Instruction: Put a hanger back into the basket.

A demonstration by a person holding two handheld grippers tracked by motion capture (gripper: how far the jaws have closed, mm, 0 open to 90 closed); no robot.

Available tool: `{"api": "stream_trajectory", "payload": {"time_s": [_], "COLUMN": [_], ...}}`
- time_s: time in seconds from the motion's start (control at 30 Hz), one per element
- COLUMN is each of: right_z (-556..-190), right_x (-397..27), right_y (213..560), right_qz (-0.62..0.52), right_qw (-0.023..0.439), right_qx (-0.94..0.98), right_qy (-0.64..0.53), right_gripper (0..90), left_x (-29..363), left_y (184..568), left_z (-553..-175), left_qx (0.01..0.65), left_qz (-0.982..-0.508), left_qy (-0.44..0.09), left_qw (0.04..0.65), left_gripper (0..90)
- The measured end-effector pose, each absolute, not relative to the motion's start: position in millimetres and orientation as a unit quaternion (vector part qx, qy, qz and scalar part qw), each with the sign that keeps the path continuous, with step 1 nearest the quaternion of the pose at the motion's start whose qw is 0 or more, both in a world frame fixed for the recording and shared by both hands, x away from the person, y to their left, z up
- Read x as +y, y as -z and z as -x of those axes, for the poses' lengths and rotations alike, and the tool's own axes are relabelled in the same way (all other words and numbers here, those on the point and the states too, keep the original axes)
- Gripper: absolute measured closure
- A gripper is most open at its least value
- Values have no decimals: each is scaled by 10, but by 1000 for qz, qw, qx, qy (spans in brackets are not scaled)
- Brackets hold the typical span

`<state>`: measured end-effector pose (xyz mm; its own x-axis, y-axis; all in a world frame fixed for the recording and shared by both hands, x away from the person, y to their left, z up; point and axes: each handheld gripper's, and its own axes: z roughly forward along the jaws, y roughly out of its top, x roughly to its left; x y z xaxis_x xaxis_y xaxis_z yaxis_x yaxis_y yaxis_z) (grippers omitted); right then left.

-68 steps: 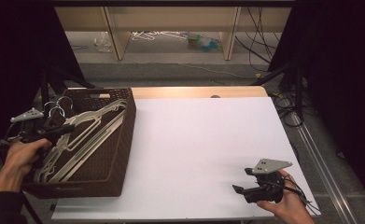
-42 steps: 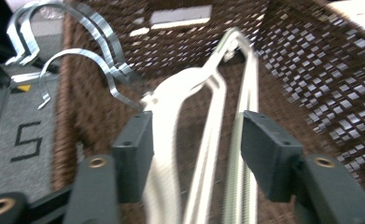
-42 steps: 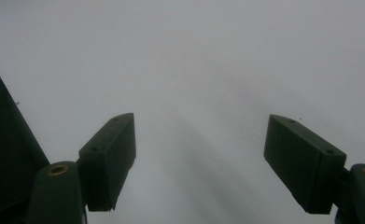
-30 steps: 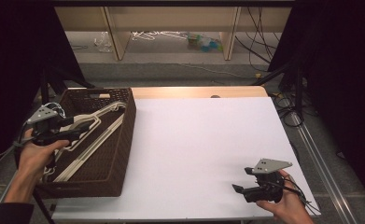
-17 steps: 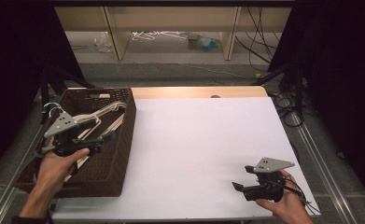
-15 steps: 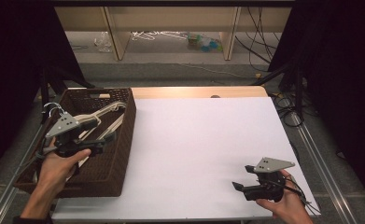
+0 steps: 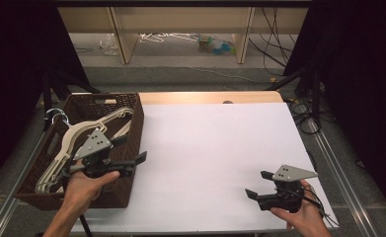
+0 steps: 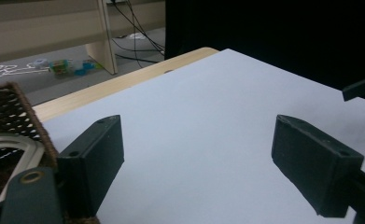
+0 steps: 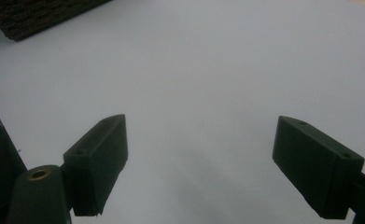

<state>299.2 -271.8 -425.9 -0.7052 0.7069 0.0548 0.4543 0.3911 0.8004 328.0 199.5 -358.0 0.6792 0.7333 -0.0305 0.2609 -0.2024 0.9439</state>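
- Our left gripper (image 7: 135,159): jaws spread wide, nothing btwn them, over right rim of dark brown woven basket (image 7: 131,128).
- Cream plastic hangers (image 7: 77,136) lie in basket.
- Right gripper (image 7: 258,183): jaws just widened, empty, over white tabletop (image 7: 215,143).

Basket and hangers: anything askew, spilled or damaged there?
Slightly untidy. The hangers lie in a loose tangle in the basket, and one metal hook pokes over its far left rim. Nothing is spilled on the white table, and no damage is visible.
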Motion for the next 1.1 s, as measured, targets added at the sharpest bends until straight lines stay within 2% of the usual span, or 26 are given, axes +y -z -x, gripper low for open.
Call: {"api": "stream_trajectory", "payload": {"time_s": [0.7,1.1], "right_z": [-2968,-2931], "right_x": [-2754,-2751], "right_y": [4235,4223], "right_qz": [-355,-348], "right_qw": [165,183], "right_qx": [787,775], "right_qy": [-477,-495], "right_gripper": [176,176], "left_x": [1676,1554], "left_y": [3870,4127], "left_z": [-3083,-3028], "left_qx": [320,306], "left_qz": [-748,-757], "left_qy": [-210,-224], "left_qw": [541,531], "left_gripper": [168,169]}}
